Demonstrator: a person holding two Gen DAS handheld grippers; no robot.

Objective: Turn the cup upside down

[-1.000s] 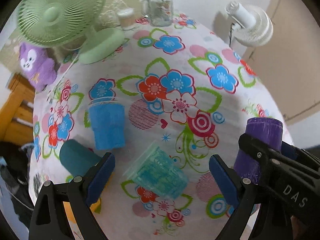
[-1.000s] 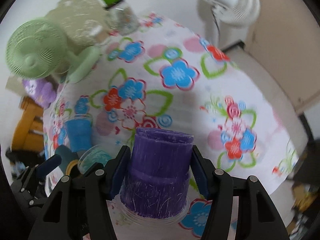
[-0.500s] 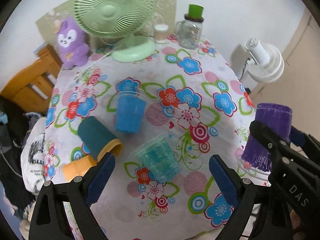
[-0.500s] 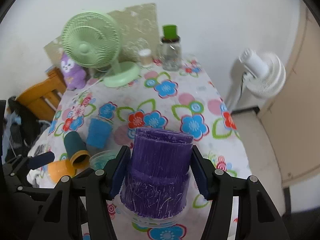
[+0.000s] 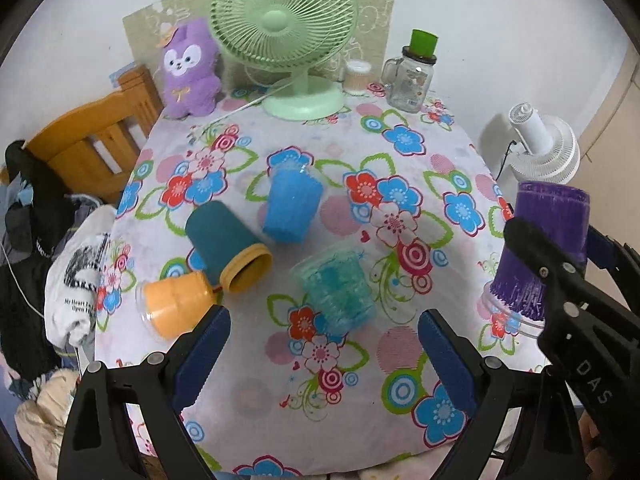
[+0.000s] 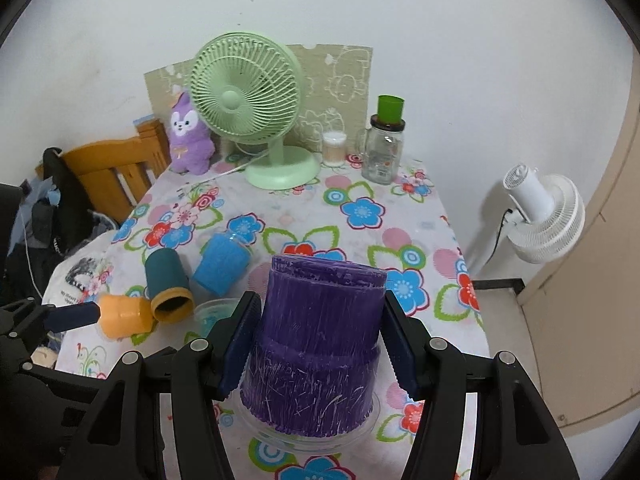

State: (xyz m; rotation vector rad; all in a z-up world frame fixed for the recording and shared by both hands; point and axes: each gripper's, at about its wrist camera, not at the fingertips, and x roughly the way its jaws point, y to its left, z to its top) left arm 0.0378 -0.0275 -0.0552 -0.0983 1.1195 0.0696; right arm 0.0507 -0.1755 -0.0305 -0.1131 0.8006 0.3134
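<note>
purple cup [image 6: 316, 344]: upside down, closed base up, wide clear rim down; long axis near vertical, slight lean. Sits at the near right part of the table [image 6: 400, 240]; can't tell if the rim touches the cloth.
right gripper [image 6: 320, 340]: clamped on purple cup, one blue pad on each side of the cup wall at mid-height. Cup is dead centre between the fingers.
left gripper [image 5: 324, 344]: jaws spread wide, holding nothing, above the near table edge. Purple cup is well off to its right.
clear teal cup [image 5: 334, 286]: on its side, just ahead of the left gripper, between its fingers in view.
blue cup [image 5: 292, 208]: lying tilted mid-table.
dark teal cup [image 5: 222, 240]: on its side, yellow mouth toward camera, nothing visible inside.
orange cup [image 5: 176, 310]: on its side, touching the dark teal cup.
glass jar [image 5: 410, 84]: upright at the far edge, green cup on its lid; contents unclear.
</note>
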